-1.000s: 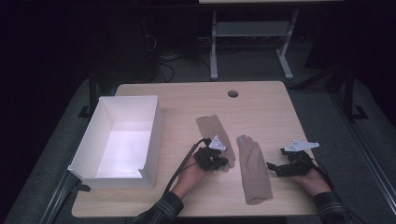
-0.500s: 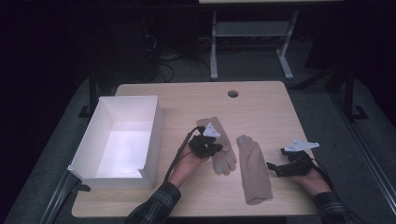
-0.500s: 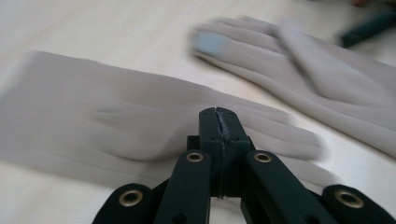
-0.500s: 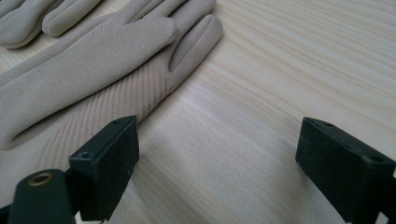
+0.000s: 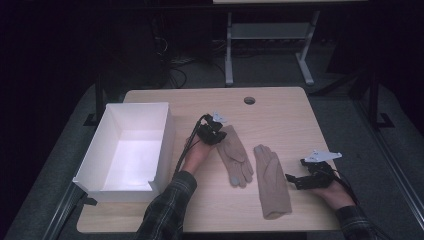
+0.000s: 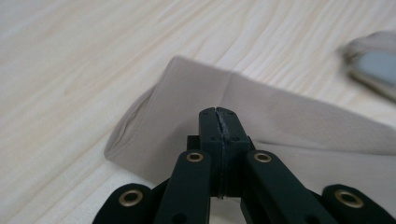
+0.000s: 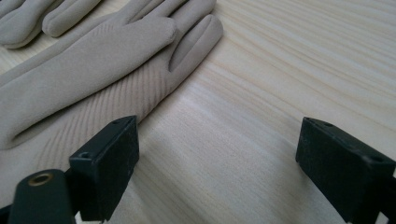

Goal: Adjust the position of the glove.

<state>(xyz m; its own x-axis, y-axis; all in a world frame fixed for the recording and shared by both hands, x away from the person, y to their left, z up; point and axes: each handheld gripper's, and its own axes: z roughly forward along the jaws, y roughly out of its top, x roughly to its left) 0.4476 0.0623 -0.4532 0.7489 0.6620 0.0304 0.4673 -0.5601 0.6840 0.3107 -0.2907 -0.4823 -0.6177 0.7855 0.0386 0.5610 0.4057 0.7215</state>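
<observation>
The left gripper (image 5: 212,134) is held forward over the middle of the wooden table (image 5: 280,107), the forearm reaching up from the near edge in a plaid sleeve (image 5: 167,210). Its jaws are pressed together on the cuff of the left glove (image 6: 187,107), which lies just right of the white box (image 5: 127,150). The right gripper (image 5: 300,180) is rested low beside the right glove (image 5: 272,182), jaws spread wide, nothing held between them.
</observation>
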